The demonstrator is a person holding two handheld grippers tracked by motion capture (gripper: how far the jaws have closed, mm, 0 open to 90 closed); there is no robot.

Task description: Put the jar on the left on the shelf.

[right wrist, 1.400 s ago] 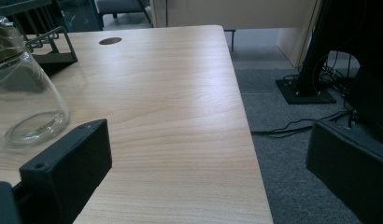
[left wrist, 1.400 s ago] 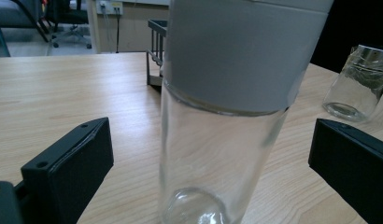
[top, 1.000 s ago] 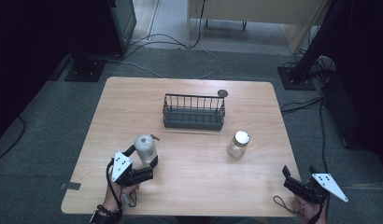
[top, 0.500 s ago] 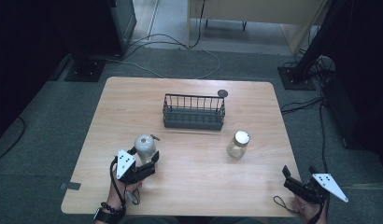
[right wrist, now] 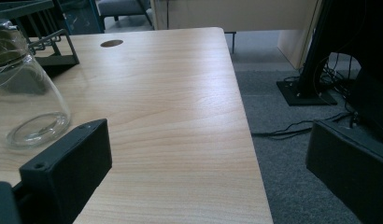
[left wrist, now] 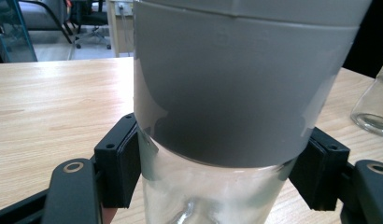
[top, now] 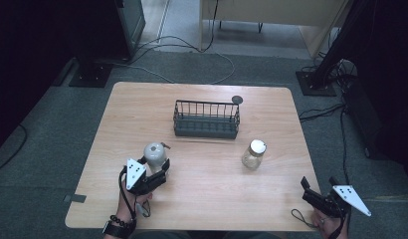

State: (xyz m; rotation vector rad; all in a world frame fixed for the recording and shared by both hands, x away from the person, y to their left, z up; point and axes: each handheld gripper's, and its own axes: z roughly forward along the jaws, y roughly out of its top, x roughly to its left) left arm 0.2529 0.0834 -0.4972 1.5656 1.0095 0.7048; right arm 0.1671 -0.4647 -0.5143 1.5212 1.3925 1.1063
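The pale wood-grain table [top: 202,199] carries a dark wire basket [top: 206,119] near centre. At seven o'clock from it stands a clear glass jar with a matte grey cap [top: 153,155], long axis upright; the left gripper [top: 159,172] has just closed and pinches it. The left gripper view shows its pads [left wrist: 118,170] pressing the glass below the cap. At five o'clock, the right gripper [top: 319,191] is spread, holding nothing.

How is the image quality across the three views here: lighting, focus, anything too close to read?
High view: dim, dark at the sides, table evenly lit. Left gripper view: the grey-sleeved bottle sits very close between the pads, soft, its top cropped. Right gripper view: sharp wood grain, the glass jar cut by the left edge.
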